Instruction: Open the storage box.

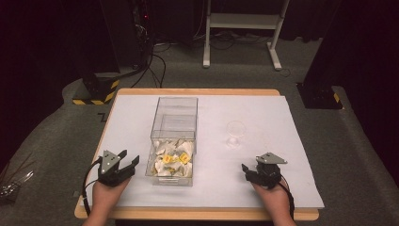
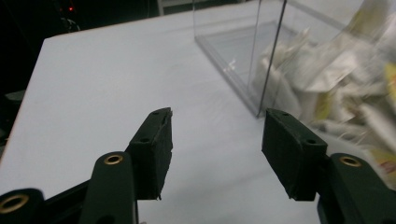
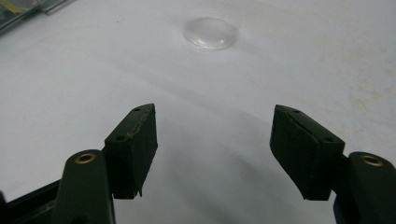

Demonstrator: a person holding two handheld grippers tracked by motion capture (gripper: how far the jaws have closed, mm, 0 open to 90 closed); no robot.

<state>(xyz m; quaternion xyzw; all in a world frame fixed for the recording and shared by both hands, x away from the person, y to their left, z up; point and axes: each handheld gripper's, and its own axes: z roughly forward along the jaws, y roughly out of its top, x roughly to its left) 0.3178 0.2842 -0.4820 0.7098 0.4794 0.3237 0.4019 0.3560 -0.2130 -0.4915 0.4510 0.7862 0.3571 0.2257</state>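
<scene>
A clear plastic box (image 1: 174, 139) with two compartments stands left of the table's middle. Its near compartment holds several white and yellow packets (image 1: 173, 159); the far one looks empty. My left gripper (image 1: 130, 157) rests just left of the box's near end, open with nothing between its fingers. In the left gripper view the gripper (image 2: 217, 114) points past the box wall (image 2: 261, 51), with the packets (image 2: 336, 79) to the right. My right gripper (image 1: 250, 164) sits near the front right, open and empty. A small clear glass (image 1: 235, 133) stands beyond it, and lies ahead of the gripper (image 3: 213, 108) as a clear round shape (image 3: 210, 32).
A white sheet (image 1: 263, 113) covers the wooden table. Beyond the table, on the grey floor, are a white desk frame (image 1: 244, 21), cables, and a black stand with a yellow-black striped base (image 1: 96, 94). A box corner (image 3: 28, 9) shows top left in the right gripper view.
</scene>
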